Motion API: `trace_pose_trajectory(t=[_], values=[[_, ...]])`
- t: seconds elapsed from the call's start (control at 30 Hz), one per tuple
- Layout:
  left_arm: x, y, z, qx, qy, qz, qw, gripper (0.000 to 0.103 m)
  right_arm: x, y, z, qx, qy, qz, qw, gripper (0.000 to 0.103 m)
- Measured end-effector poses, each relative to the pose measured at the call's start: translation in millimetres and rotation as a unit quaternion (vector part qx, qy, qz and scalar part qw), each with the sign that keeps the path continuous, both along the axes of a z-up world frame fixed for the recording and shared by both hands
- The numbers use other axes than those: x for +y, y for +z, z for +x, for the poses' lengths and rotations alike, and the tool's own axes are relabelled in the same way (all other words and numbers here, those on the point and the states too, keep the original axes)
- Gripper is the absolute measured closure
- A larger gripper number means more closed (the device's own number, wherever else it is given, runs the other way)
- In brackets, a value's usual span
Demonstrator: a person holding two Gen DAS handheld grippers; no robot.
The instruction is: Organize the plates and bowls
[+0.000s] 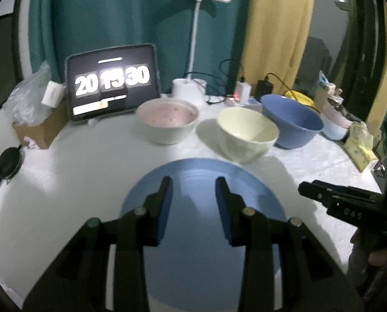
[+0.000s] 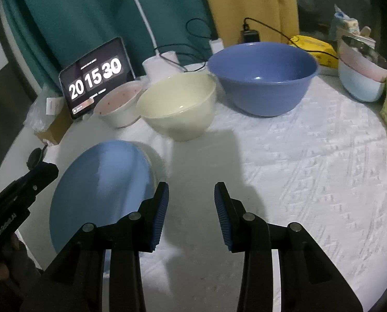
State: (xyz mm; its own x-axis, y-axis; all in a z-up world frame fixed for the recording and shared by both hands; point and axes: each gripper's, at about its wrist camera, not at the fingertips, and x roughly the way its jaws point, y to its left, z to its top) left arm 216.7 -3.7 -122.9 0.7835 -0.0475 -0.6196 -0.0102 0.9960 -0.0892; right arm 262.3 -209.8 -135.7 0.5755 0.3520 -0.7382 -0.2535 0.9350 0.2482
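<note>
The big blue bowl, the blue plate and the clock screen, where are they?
Big blue bowl (image 2: 262,78): right wrist view, on its inner wall.
Blue plate (image 1: 201,179): left wrist view, on its flat middle.
Clock screen (image 1: 113,80): left wrist view, on the digits.

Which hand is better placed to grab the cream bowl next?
Probably right: its open tongs look nearer the cream bowl, over bare cloth. The left tongs hang over the blue plate.

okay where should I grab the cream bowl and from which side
Pinch the cream bowl at its near rim, one finger inside, one outside, coming down from above. It stands upright, open and empty, and the near side faces bare cloth; the pink-lined bowl crowds its left.
</note>
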Motion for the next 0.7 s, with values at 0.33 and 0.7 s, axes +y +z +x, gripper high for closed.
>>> trace_pose_trajectory(t=[0.33, 0.7], values=[[-45.9, 8.2, 14.9, -0.002, -0.045, -0.008, 0.9989, 0.067, -34.1, 7.1, -0.4, -0.015, -0.019, 0.006, 1.0, 0.065], [-80.7, 18.4, 32.9, -0.013, -0.078, -0.004, 0.9969, 0.066, -65.0, 18.2, 9.4, -0.034, -0.037, 0.006, 0.999, 0.065]])
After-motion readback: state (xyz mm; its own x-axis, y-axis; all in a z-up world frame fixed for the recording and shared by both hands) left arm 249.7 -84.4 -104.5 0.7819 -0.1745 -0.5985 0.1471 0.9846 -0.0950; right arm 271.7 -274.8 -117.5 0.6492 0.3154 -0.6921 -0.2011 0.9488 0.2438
